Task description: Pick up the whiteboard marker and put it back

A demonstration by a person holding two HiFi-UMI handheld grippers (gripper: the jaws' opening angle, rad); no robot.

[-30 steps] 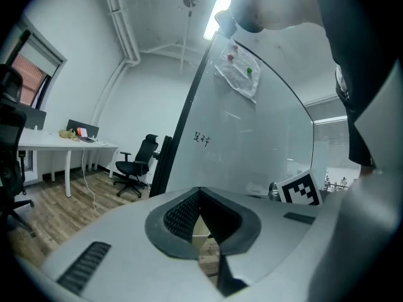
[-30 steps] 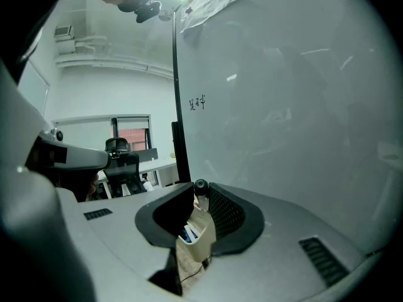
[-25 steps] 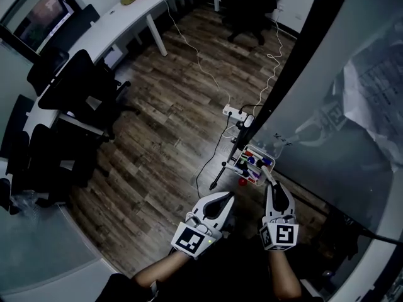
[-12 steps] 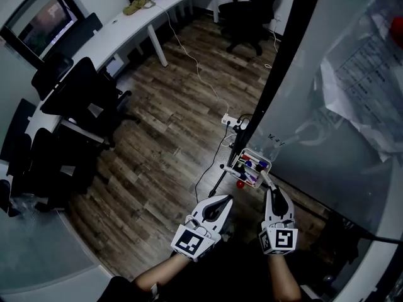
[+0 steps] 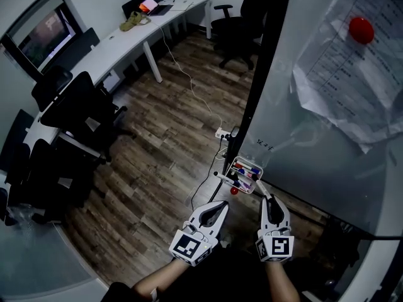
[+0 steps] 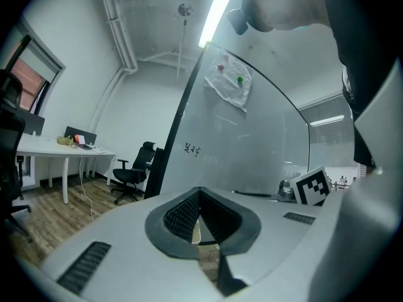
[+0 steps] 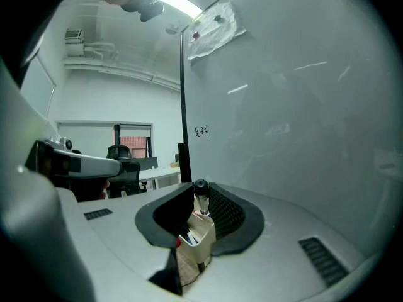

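Low in the middle of the head view, side by side: left gripper [image 5: 221,205] and right gripper [image 5: 269,197], both aimed up-frame toward the foot of a whiteboard [image 5: 327,162] filling the right side. In the right gripper view, right gripper [image 7: 200,192] clamped narrowly on the whiteboard marker [image 7: 201,189], black cap at the jaw tips, pale barrel running back between the pads. In the head view, the same whiteboard marker [image 5: 266,186] as a thin pale stick past the jaw tips, slanting up-left, its end just beside the lower right corner of a marker tray [image 5: 253,163] at the board's lower edge; touching or not, impossible to tell. Inside the tray, several markers with blue, red and dark caps. Same marker tray [image 7: 196,241] low between the jaws in the right gripper view, behind the held marker. Just below and left of the tray, a small red ball [image 5: 233,191]. In the left gripper view, left gripper [image 6: 199,195] with tips pressed together, nothing between them. Upper right of the head view: sheets of paper [image 5: 343,74] on the board under a red magnet [image 5: 361,29]. Upper left: a long white desk [image 5: 119,39] with dark office chairs [image 5: 75,106] beside it, on a wood floor [image 5: 170,137].
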